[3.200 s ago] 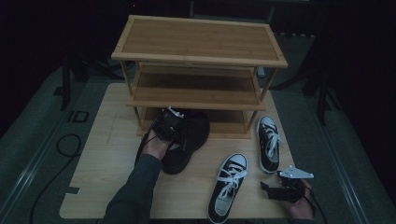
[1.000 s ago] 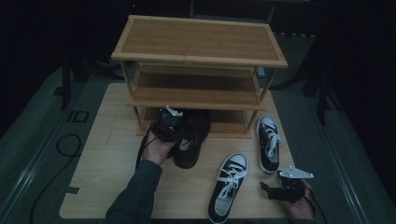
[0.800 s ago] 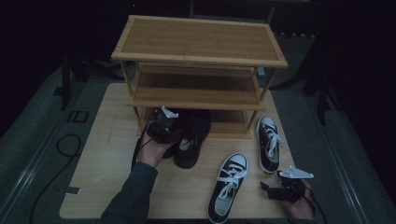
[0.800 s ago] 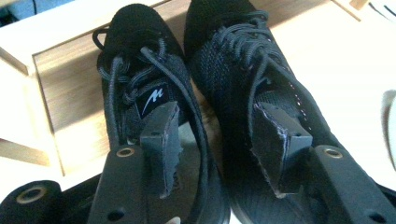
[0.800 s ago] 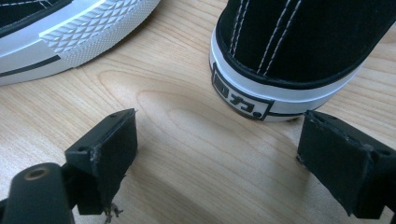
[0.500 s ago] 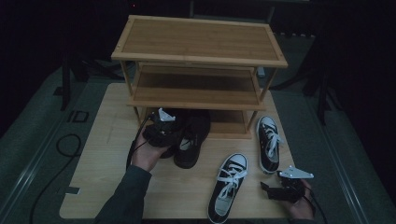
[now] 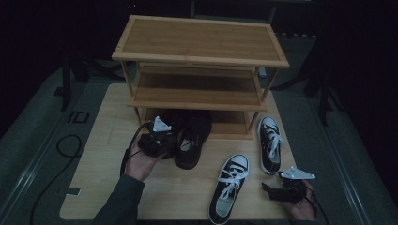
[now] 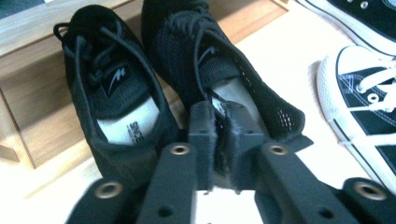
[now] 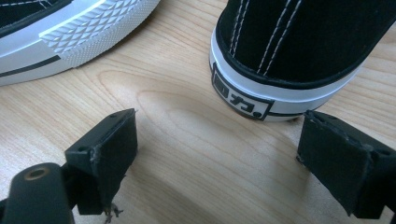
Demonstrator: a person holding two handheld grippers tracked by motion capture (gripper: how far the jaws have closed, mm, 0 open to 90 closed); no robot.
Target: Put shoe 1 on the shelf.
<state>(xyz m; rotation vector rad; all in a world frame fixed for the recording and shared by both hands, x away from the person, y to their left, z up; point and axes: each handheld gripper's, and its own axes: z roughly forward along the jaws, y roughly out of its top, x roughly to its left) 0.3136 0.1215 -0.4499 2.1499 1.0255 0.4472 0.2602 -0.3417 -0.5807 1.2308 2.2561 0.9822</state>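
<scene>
Left claw (image 8: 219, 154) is clamping the heel of one black mesh shoe (image 8: 224, 70), lining it up beside its mate (image 8: 116, 93) at the rack's (image 7: 197, 61) bottom shelf, while right claw (image 9: 224, 158) is idling wide on the surface (image 7: 187, 187) behind a sneaker heel (image 9: 289, 60).

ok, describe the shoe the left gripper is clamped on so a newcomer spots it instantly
Start at the wooden shoe rack; two black mesh shoes sit with toes under its bottom shelf. The one held is the black mesh shoe nearer the black-and-white sneakers, its heel collar pinched by the left gripper. Unlike the sneakers, it has no white sole or laces.
</scene>
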